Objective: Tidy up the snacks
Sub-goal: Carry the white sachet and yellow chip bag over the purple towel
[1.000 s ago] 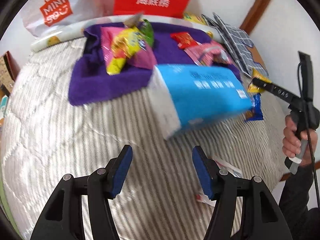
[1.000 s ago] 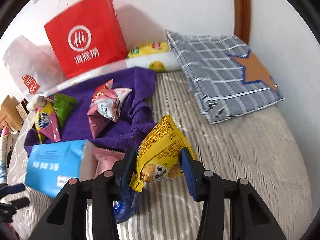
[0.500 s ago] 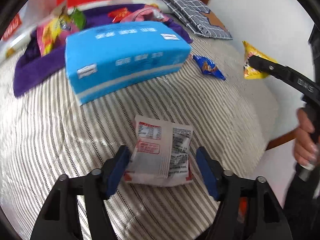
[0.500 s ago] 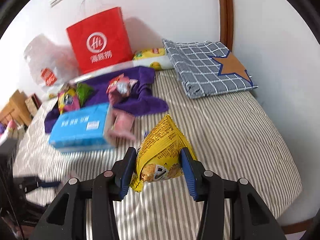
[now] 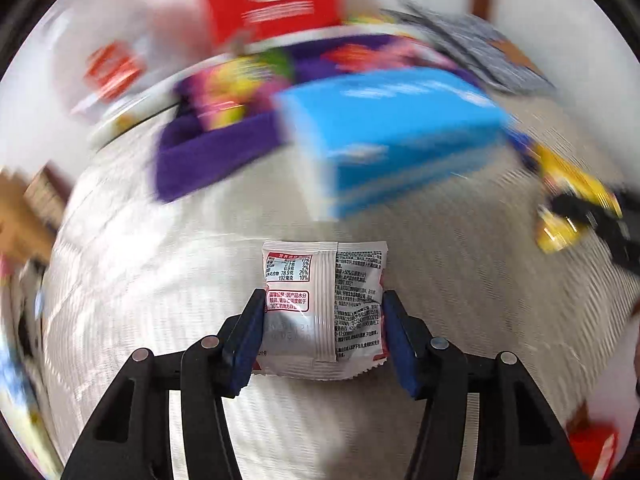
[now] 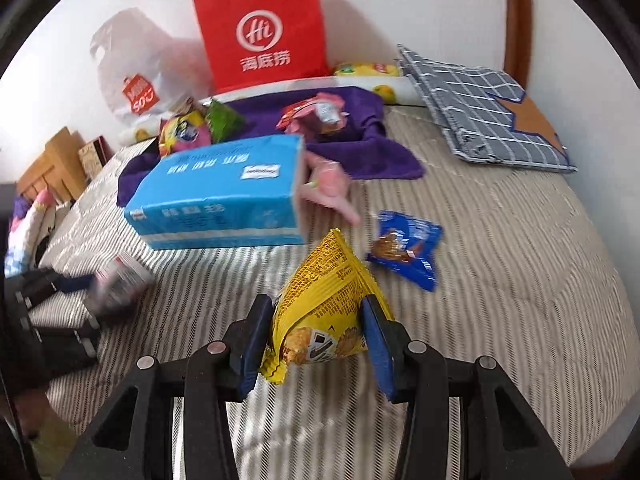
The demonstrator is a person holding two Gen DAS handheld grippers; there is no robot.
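Observation:
My left gripper (image 5: 323, 322) is shut on a white snack packet with red print (image 5: 324, 304) and holds it above the striped bed. My right gripper (image 6: 316, 334) is shut on a yellow triangular snack bag (image 6: 326, 312), also seen blurred at the right of the left wrist view (image 5: 572, 208). A blue snack packet (image 6: 406, 250) lies on the bed ahead of the right gripper. A pink packet (image 6: 330, 190) sticks out beside the blue tissue pack (image 6: 224, 196). Several snacks (image 6: 192, 130) lie on a purple towel (image 6: 368, 152).
A red paper bag (image 6: 264, 28) and a white plastic bag (image 6: 136, 72) stand against the wall. A grey checked pillow (image 6: 488, 116) lies at the right. Wooden furniture (image 6: 52, 164) stands past the left bed edge. The left wrist view is motion-blurred.
My left gripper closed on the white packet and lifted it off the bed, swinging toward the towel. My right gripper moved closer to the tissue pack, still holding the yellow bag.

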